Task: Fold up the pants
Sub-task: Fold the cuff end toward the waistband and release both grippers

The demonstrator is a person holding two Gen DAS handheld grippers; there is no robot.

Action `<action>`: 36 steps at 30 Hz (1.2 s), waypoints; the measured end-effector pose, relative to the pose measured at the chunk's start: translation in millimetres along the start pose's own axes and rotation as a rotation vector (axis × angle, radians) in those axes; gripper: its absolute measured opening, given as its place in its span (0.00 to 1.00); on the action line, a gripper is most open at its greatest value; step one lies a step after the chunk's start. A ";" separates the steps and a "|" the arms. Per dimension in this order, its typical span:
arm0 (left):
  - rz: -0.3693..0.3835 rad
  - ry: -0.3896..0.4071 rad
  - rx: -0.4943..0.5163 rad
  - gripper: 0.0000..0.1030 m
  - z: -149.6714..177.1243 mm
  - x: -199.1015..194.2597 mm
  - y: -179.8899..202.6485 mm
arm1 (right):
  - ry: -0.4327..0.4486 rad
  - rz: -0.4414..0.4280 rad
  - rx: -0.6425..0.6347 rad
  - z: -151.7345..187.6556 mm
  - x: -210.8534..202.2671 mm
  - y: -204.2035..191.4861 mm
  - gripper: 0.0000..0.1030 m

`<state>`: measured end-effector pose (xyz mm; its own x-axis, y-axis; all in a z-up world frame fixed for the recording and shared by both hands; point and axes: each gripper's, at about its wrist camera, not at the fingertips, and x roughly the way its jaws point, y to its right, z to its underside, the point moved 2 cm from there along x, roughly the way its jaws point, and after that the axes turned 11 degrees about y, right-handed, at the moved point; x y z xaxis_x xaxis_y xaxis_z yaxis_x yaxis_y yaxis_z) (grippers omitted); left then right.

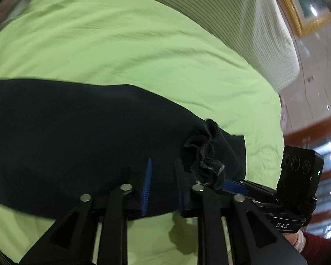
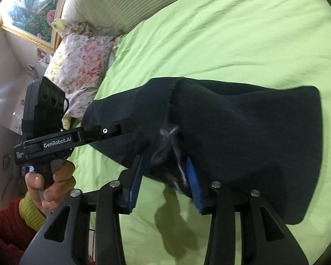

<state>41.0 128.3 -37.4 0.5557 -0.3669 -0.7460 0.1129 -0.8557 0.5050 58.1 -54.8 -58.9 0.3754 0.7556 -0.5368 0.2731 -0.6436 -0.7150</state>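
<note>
Dark navy pants [image 2: 242, 137] held above a bed covered by a light green sheet [image 2: 209, 33]; no containers appear in either view.

Right wrist view: the right tongs [image 2: 163, 181] stand with their blue-padded fingers [image 2: 193, 176] parted, a bunched, frayed edge of the pants lying between them. Whether the pads actually press the cloth cannot be told. The garment hangs doubled, its shadow falling on the sheet below. At left, the left tongs [image 2: 112, 130] reach into the fabric from the side, held by a hand [image 2: 48, 185] in a red sleeve with a yellow-green cuff. A floral pillow [image 2: 81, 61] lies at the head of the bed, beside a ribbed headboard [image 2: 112, 2] and a gilt-framed picture [image 2: 31, 8].

Left wrist view: the left tongs [image 1: 163, 176] show one blue pad [image 1: 147, 185] on the left, apart from the opposite finger, which is wrapped in a crumpled fold of the pants [image 1: 77, 132]; a firm grip cannot be confirmed. The right tongs [image 1: 238, 184] enter from the right, touching the same fold. The green sheet [image 1: 121, 44] fills the background.
</note>
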 end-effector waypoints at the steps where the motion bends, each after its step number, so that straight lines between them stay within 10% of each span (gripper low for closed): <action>1: -0.008 0.017 -0.024 0.31 1.5 -7.6 -6.0 | -0.008 -0.008 -0.009 -0.1 0.9 -3.7 0.42; 5: -0.021 0.083 -0.135 0.50 8.2 -32.1 -30.9 | -0.028 -0.052 -0.047 -3.3 8.3 -21.3 0.42; 36: -0.243 0.289 -0.570 0.58 49.8 -134.5 -183.8 | -0.182 -0.125 -0.311 -41.3 100.6 -122.1 0.45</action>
<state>-95.5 316.8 -51.4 0.6485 -0.0093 -0.7612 0.6341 -0.5468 0.5468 99.1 94.8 -7.1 0.1667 0.8216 -0.5451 0.5734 -0.5305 -0.6244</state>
